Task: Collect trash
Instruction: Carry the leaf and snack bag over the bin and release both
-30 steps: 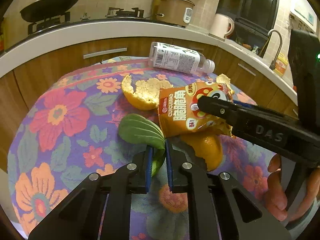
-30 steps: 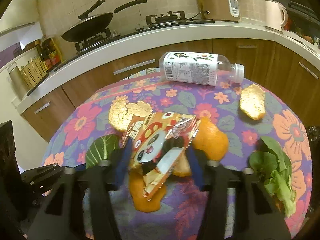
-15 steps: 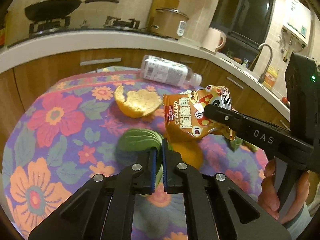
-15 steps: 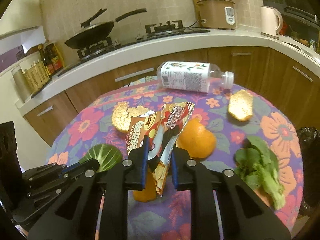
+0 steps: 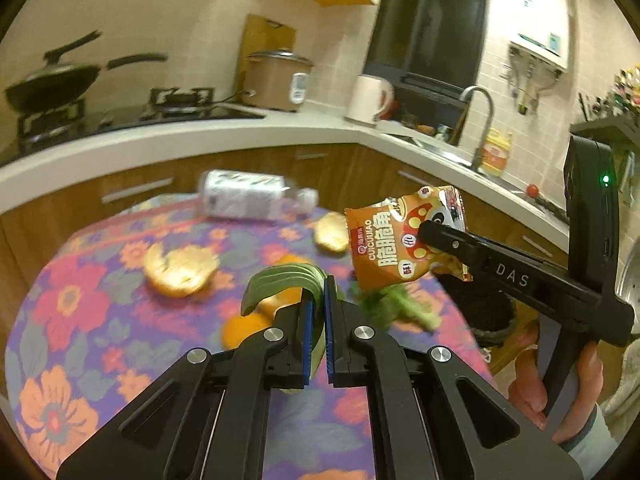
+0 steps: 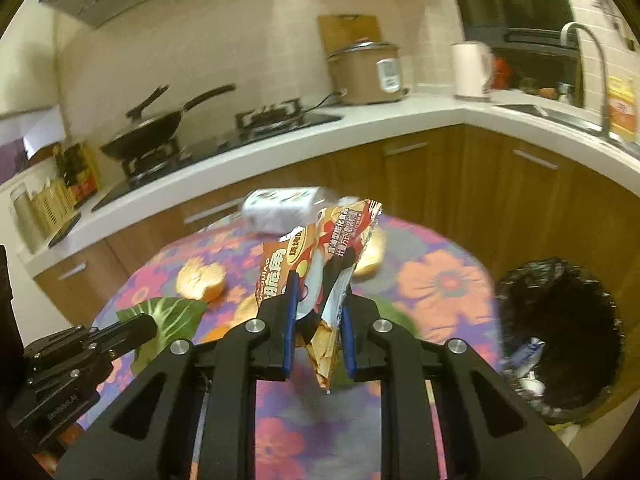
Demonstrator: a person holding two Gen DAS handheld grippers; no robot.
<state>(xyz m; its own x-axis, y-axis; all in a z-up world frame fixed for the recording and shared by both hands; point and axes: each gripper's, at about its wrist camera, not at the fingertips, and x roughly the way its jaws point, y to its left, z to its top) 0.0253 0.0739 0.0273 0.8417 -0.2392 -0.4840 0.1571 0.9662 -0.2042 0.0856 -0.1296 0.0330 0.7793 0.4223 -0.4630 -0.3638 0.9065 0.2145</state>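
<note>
Left gripper [image 5: 318, 304] fingers clamp a green leaf [image 5: 286, 282]; right gripper [image 6: 318, 306] fingers pinch the orange snack bag [image 6: 316, 264], both lifted above the bench [image 5: 72, 320]. Peels [image 5: 180, 268], bottle [image 5: 248, 196], greens [image 5: 394, 304] lie below; black-lined bin [image 6: 556, 320] right of bench

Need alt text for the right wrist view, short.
Right hand-held gripper shut on an orange snack bag, lifted above a floral tablecloth. A black-lined trash bin sits to the right; peels, a lying bottle and the left hand-held gripper holding a green leaf are also visible.
</note>
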